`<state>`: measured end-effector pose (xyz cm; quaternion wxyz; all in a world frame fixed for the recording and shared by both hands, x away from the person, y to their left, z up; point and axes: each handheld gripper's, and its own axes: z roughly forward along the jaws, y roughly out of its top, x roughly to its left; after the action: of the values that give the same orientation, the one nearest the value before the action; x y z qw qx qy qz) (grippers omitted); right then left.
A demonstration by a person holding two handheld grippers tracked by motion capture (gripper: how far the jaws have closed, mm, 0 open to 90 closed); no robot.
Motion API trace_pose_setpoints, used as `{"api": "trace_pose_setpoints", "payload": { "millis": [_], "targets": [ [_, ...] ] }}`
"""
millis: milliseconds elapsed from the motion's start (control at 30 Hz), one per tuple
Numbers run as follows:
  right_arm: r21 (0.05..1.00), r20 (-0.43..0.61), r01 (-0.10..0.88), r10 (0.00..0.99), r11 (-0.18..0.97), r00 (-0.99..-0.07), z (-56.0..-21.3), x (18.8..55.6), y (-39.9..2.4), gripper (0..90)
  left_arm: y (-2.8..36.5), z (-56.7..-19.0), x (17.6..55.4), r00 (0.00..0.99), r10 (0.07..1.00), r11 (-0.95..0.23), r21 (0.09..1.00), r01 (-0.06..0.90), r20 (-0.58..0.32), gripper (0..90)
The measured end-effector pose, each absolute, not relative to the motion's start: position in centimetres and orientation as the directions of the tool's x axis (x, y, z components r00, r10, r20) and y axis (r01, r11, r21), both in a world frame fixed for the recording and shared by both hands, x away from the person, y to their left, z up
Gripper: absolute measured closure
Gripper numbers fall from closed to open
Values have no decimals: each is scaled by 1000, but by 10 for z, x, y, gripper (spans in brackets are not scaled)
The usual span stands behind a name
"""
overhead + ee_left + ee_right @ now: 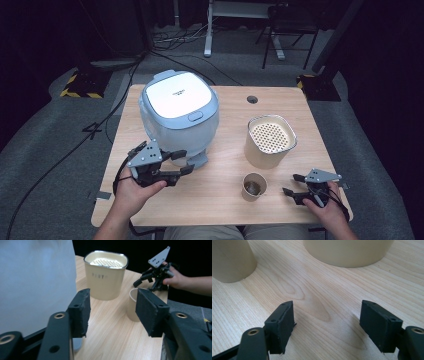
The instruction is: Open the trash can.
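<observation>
The left gripper (176, 167) has its jaws apart with nothing between them, hanging just at the front foot of the pale blue rice cooker (178, 112), whose lid is shut; whether a pad touches the cooker's base cannot be told from the high view. The right gripper (295, 186) rests low at the table's near right, its jaws also apart and empty over bare wood, pointing toward the small paper cup (254, 186) just beside it. That cup seems to hold something dark, though the view is too small to say what. Behind it stands the cream inner pot (270, 141) with a perforated steamer insert sitting in its mouth, well apart from the cooker. Judging by this layout, the work has barely begun: the lid has yet to be opened, the pot is not in the cooker, and the cup is untouched. The light wooden table (225, 205) has a cable hole near its far edge; around it lie grey carpet, trailing black cables, yellow-and-black striped stand bases and a desk frame in the dark room behind.
</observation>
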<state>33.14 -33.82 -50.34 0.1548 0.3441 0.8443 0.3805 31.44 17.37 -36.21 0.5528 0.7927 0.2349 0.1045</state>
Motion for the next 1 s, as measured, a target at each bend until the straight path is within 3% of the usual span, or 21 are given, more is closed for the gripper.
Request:
{"api": "trace_pose_setpoints", "payload": {
  "millis": [200, 500, 767, 1000],
  "targets": [
    [749, 1, 463, 699, 474, -715, -503, 331, -338, 282, 175, -346, 327, 876, 472, -278, 926, 256, -100, 573],
    [749, 1, 463, 699, 473, -715, -503, 331, -338, 283, 172, -318, 344, 879, 470, -267, 937, 225, -77, 607],
    [749, 1, 463, 699, 473, -715, -503, 331, -338, 283, 170, -301, 372, 850, 520, -219, 949, 226, -82, 672],
    [750, 3, 464, 698, 472, -716, -503, 332, -338, 283, 160, -291, 380, 826, 562, -262, 940, 217, -34, 668]
  ]
}}
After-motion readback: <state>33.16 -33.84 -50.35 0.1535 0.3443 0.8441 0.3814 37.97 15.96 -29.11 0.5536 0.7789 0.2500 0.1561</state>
